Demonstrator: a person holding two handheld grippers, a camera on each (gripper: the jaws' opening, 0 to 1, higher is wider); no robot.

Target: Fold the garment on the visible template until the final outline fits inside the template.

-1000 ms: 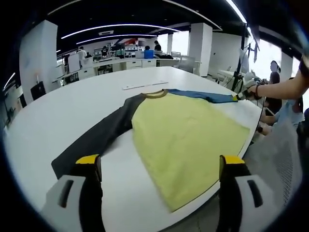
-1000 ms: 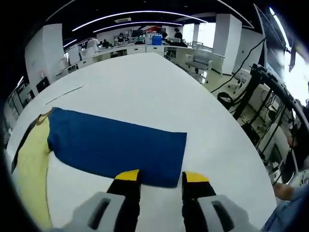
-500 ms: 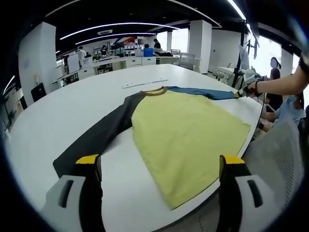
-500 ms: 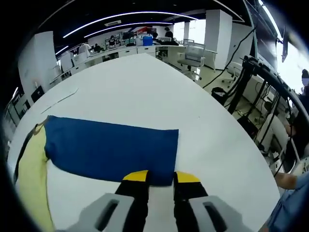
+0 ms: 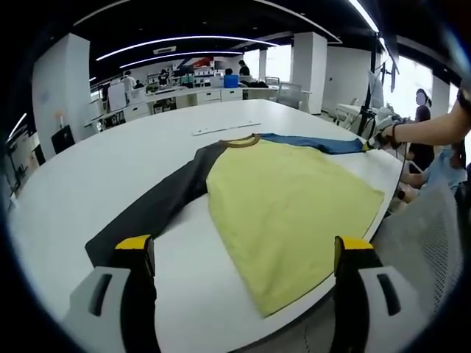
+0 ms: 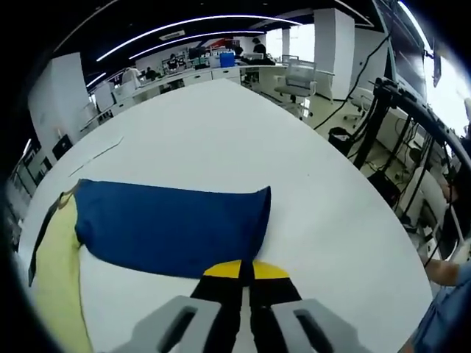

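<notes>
Cloth: I see a long-sleeved knit garment (image 5: 287,202) with a pale yellow body, lying flat and smooth on the large white table (image 5: 110,169); its hem runs along the table's near right edge in the left gripper view.
Collar: a thin tan ribbed neckband (image 5: 241,141) curves at the garment's far end, toward the table's middle.
Dark sleeve: a charcoal-grey sleeve (image 5: 158,206) stretches straight out from the shoulder toward my left gripper, its squared cuff end lying just beside the left jaw.
Blue sleeve: a deep blue sleeve (image 6: 173,228) lies as a broad matte band toward the table's rounded right edge; its cuff end bulges up slightly into a soft curve where it is pinched.
Left gripper (image 5: 243,254): grey plastic jaws with yellow tips stand wide apart and released, holding nothing, one above the dark cuff and one past the table's edge near the yellow hem.
Right gripper (image 6: 246,271): the yellow-tipped jaws are pressed together, clenched on the cuff edge of the blue sleeve; in the left gripper view I see it held in a hand (image 5: 384,134) at the table's far right edge.
Table surface: smooth, glossy white, rounded in outline.
Strip: a thin pale flat strip (image 5: 224,129) lies on the table beyond the collar, apart from the garment.
Template: I cannot tell any outline marked on the table.
</notes>
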